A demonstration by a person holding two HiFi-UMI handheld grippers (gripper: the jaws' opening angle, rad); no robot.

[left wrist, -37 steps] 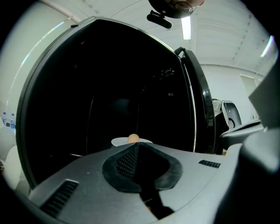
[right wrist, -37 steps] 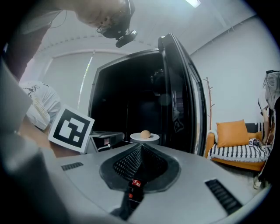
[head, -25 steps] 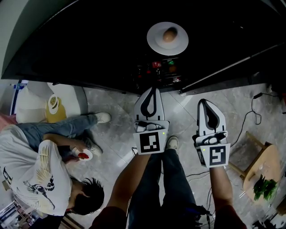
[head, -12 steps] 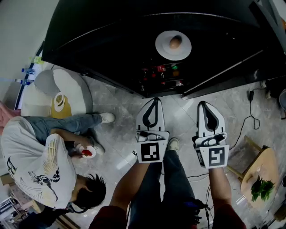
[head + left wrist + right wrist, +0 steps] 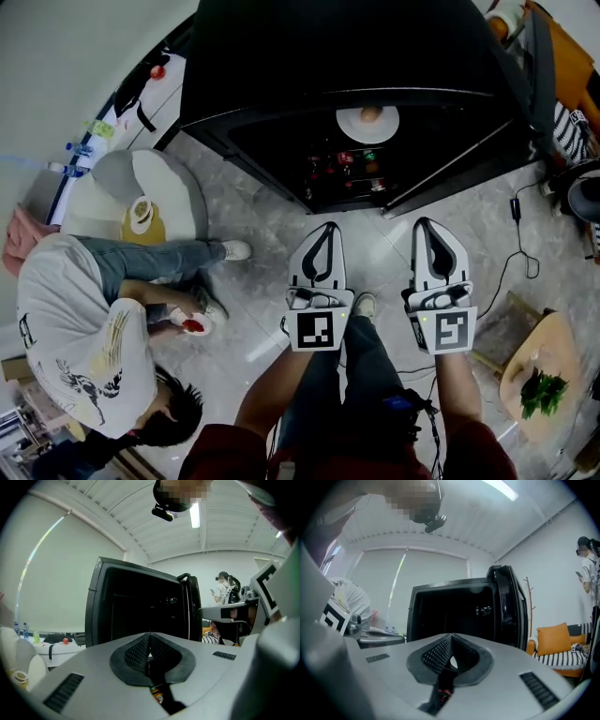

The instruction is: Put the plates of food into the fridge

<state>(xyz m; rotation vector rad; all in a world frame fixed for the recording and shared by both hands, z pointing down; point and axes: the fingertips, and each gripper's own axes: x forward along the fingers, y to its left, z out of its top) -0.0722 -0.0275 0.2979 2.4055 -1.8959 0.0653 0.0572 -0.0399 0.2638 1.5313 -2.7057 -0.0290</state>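
A white plate (image 5: 367, 123) with a round brown piece of food on it sits on a shelf inside the open black fridge (image 5: 281, 84). Below it stand my two grippers, side by side over the tiled floor, both pointing at the fridge and well apart from it. The left gripper (image 5: 328, 226) is shut with nothing in it, and so is the right gripper (image 5: 424, 222). In the left gripper view the left gripper (image 5: 149, 634) shows its pads meeting before the dark fridge (image 5: 140, 606). The right gripper view shows the right gripper (image 5: 451, 637) likewise, before the fridge (image 5: 454, 611).
Small cans and jars (image 5: 342, 167) fill the fridge's lower shelf. Its door (image 5: 459, 161) hangs open to the right. A person (image 5: 84, 328) sits on the floor at left beside a white stool (image 5: 173, 202). A cable (image 5: 520, 248) and a wooden table (image 5: 544, 370) lie right.
Both grippers have risen together, still shut and empty. The fridge now looks smaller and further off in the head view. The plate stays on its shelf.
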